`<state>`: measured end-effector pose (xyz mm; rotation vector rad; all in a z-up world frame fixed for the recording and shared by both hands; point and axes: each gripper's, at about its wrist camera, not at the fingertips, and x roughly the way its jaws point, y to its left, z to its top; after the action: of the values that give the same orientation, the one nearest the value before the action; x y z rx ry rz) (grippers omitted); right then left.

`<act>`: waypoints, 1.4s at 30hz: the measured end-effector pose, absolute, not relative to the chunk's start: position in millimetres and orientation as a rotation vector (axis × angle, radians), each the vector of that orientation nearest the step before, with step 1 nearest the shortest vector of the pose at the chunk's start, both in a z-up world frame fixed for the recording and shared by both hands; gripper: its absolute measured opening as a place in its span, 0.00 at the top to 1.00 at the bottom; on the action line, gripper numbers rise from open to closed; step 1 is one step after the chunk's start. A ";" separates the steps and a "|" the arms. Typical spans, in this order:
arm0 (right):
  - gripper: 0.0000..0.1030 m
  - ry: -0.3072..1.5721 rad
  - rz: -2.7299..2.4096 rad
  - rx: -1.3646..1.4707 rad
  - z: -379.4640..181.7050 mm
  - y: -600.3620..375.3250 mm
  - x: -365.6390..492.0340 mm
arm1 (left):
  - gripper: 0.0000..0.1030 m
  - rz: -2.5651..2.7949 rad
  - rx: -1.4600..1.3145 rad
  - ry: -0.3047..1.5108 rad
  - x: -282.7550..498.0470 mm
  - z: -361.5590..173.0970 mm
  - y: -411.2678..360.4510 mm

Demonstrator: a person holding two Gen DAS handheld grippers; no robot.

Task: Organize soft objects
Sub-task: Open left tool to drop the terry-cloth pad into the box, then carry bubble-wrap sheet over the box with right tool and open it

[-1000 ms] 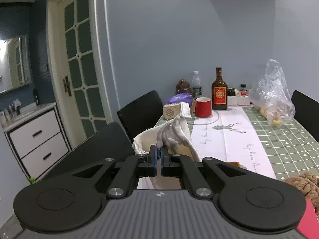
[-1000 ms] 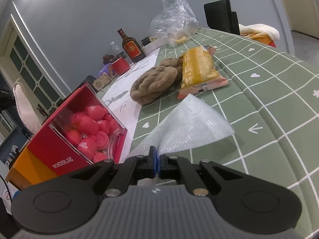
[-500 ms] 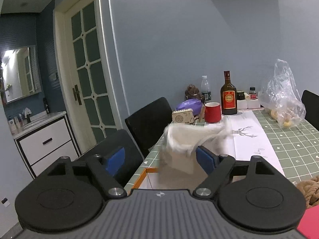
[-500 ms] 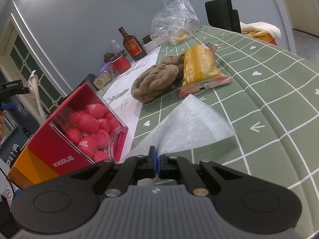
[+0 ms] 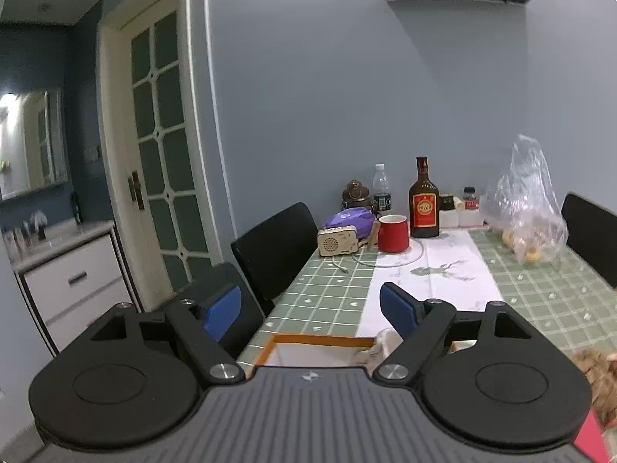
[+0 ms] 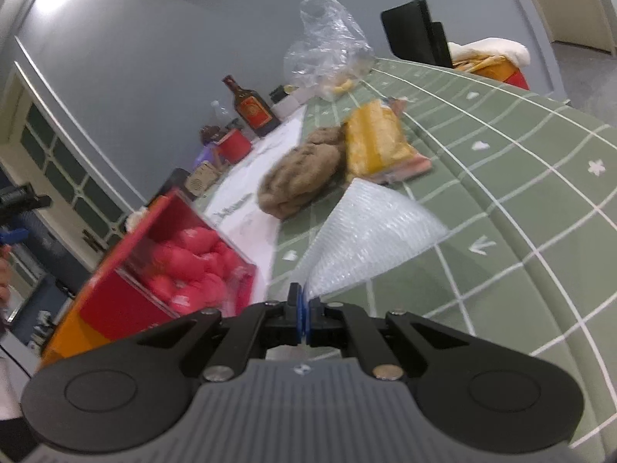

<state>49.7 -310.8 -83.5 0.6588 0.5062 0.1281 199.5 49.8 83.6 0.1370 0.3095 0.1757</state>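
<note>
My left gripper (image 5: 310, 306) is open and empty above an orange-rimmed box (image 5: 308, 341). A white cloth (image 5: 380, 345) lies inside the box, mostly hidden behind the right finger. My right gripper (image 6: 304, 306) is shut on the corner of a white bubble-wrap sheet (image 6: 370, 235), whose far end rests on the green checked tablecloth (image 6: 520, 193). A brown plush toy (image 6: 304, 177) lies beyond the sheet, and its edge shows in the left wrist view (image 5: 597, 370). A yellow snack packet (image 6: 380, 142) lies beside it.
A red box of pink balls (image 6: 173, 266) stands left of the sheet. At the table's far end are a red mug (image 5: 393, 231), brown bottle (image 5: 424, 200), small radio (image 5: 337, 241) and clear plastic bag (image 5: 524, 204). Black chairs (image 5: 275, 247) stand along the left side.
My left gripper opened and let go of the white cloth, which dropped into the orange-rimmed box. My right gripper tilted and shifted a little, still holding the bubble wrap.
</note>
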 end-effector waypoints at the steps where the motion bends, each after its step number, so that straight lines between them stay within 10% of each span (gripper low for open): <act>1: 1.00 0.493 0.127 0.648 -74.0 -309.8 48.0 | 0.07 0.186 0.150 0.305 198.7 84.3 51.4; 20: 1.00 0.298 0.428 0.350 108.8 -213.9 102.1 | 0.07 0.168 0.132 0.239 178.5 97.8 74.3; 42: 1.00 0.725 0.603 0.508 33.2 -110.4 271.3 | 0.07 -0.051 0.082 0.233 162.6 108.1 81.8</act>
<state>271.3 -110.4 33.2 0.5075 0.7248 0.6027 162.6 81.8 108.1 0.0823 0.2329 -0.0509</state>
